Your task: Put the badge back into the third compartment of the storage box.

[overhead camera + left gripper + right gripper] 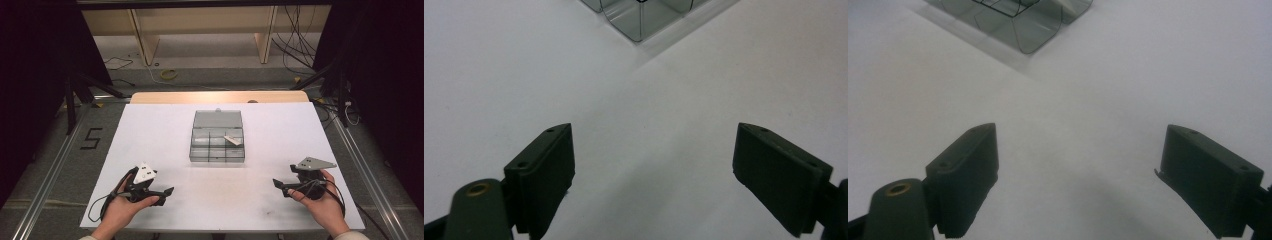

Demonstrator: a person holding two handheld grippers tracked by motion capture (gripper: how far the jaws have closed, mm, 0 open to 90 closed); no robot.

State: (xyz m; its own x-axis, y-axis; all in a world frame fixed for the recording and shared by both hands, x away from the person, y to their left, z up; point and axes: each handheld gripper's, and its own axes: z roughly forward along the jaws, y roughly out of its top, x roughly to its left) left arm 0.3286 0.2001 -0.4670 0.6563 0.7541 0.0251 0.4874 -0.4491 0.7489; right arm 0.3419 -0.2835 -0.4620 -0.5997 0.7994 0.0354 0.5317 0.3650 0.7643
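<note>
Likely light, stiff and slippery, the clear plastic box (217,142) sits ahead, between the left gripper (169,192) and right gripper (276,184), both spread wide and empty; grasp its side walls.

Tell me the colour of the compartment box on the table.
Translucent smoky grey, clearest in the high view: the compartment box sits with its lid open.

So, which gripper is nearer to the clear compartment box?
Left, though only slightly. The left gripper sits below-left of the clear compartment box; the right gripper sits below-right, a bit farther off. Neither touches it.
</note>
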